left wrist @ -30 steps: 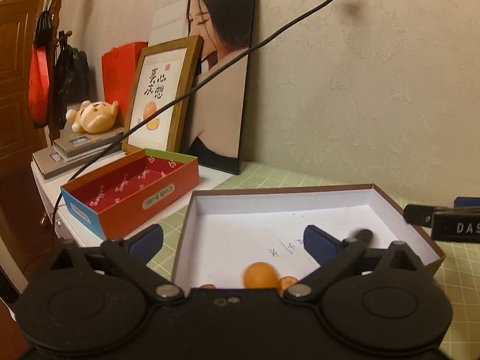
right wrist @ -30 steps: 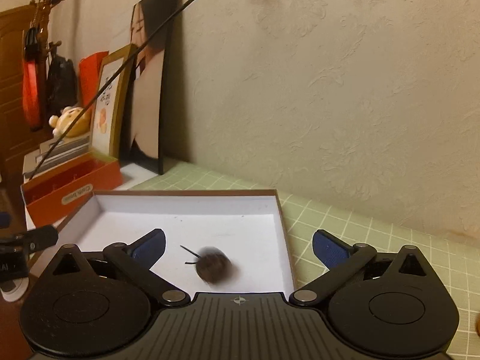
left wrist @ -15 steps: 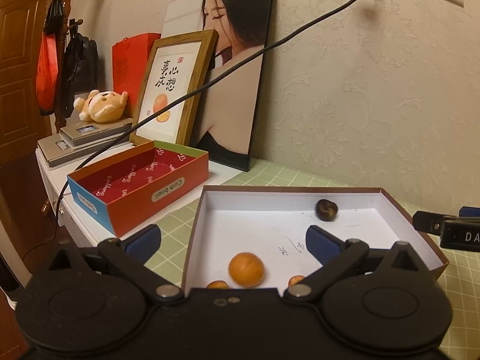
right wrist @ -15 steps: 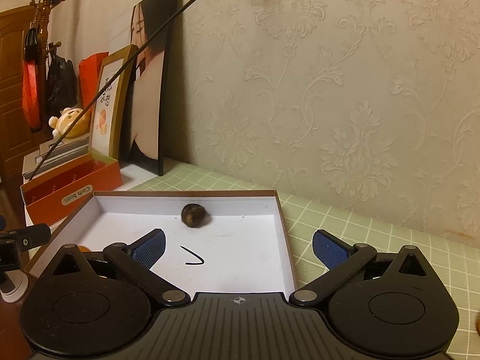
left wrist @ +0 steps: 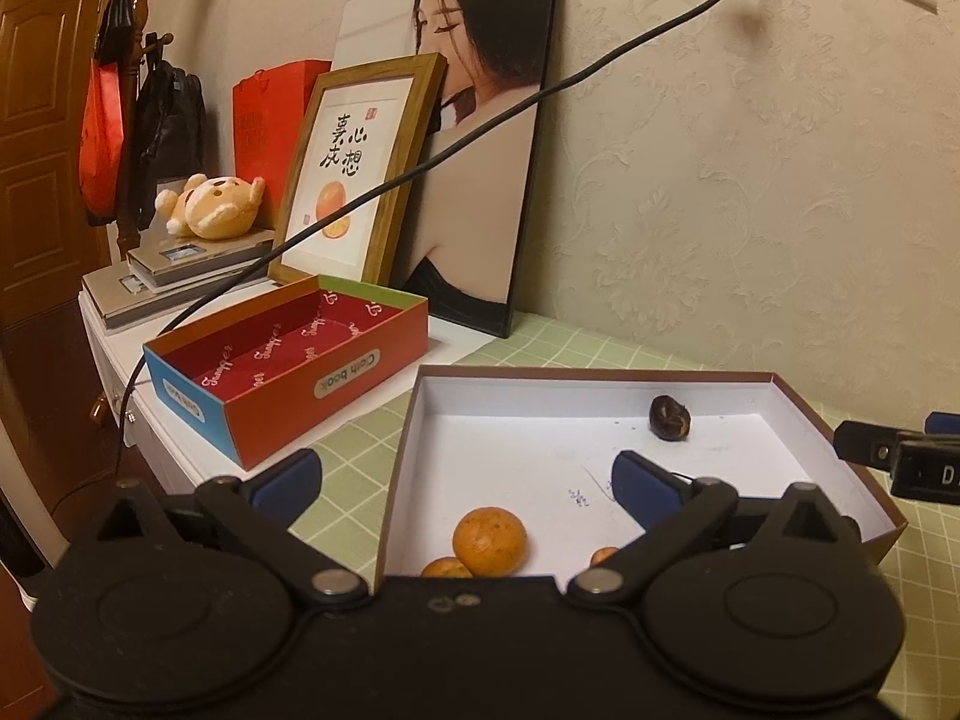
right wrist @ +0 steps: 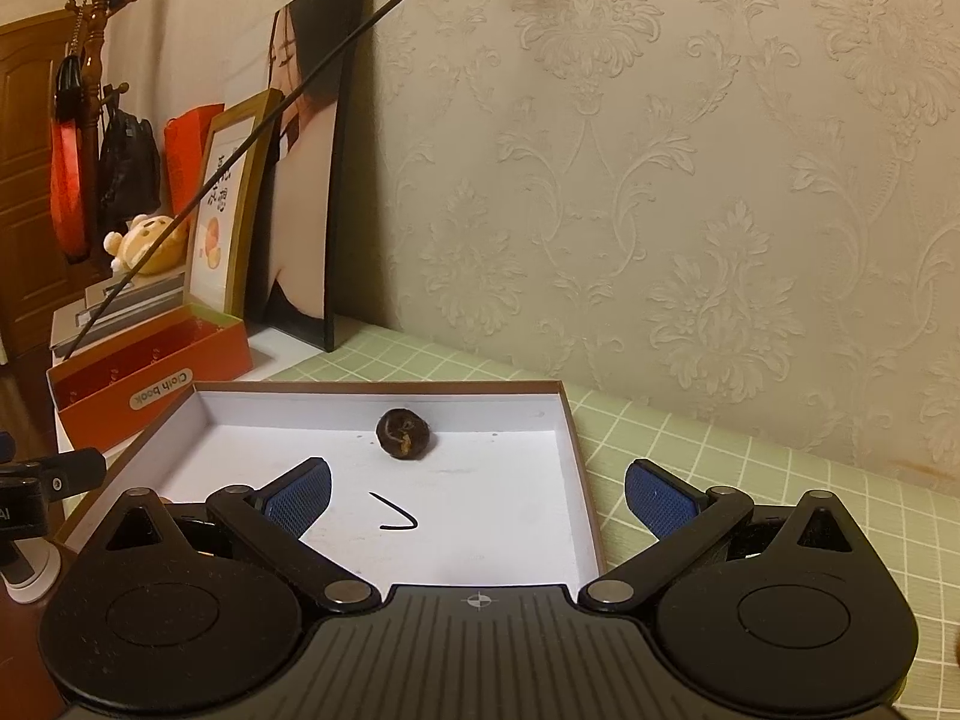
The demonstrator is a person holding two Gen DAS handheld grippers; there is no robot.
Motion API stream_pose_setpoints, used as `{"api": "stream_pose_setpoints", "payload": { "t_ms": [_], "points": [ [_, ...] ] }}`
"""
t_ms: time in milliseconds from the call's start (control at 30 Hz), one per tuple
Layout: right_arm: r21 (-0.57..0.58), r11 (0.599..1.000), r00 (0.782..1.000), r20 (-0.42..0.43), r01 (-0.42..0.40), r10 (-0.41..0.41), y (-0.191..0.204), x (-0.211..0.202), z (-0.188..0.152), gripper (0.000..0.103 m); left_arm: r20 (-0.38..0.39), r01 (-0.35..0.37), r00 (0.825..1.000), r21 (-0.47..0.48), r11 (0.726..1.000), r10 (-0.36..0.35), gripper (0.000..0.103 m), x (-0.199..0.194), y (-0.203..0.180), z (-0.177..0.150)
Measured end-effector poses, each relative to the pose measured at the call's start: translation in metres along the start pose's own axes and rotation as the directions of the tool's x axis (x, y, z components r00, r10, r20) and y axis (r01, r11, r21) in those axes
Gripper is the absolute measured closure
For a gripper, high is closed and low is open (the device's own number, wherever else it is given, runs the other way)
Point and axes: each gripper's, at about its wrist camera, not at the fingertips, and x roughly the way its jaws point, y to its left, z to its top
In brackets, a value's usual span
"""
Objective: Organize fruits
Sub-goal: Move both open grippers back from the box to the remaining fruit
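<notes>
The dark fruit (right wrist: 402,433) has stopped rolling, resting against the tray's (right wrist: 581,456) far wall.

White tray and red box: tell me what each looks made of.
White tray: likely cardboard, matte white inside with a brown edge; thin folded walls, pen marks on its floor. Red box: apparently printed paperboard with a slight sheen; thin walls, printed label.

left claw (left wrist: 462,483) — spread wide, empty | right claw (right wrist: 477,495) — spread wide, empty
</notes>
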Motion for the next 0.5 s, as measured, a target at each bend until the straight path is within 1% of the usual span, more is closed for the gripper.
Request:
{"api": "stream_pose_setpoints", "payload": {
  "t_ms": [300, 433, 500],
  "points": [
    [-0.004, 1.0, 1.0, 0.01, 0.008, -0.008, 0.0016, -0.0026, 0.0006, 0.0, -0.004, -0.013, 1.0, 0.006, 1.0, 0.013, 0.006, -0.0002, -0.0009, 0.0],
    [-0.006, 1.0, 1.0, 0.012, 0.01, -0.01, 0.0006, -0.0042, 0.0009, 0.0, 0.004, -0.029, 1.0, 0.016, 0.999, 0.029, 0.006, -0.0023, -0.0025, -0.0005],
    [-0.007, 1.0, 1.0, 0.014, 0.012, -0.012, -0.0001, -0.0053, 0.0011, 0.0, 0.001, -0.018, 1.0, 0.014, 1.0, 0.018, 0.006, -0.0032, -0.0044, -0.0005]
  ]
}}
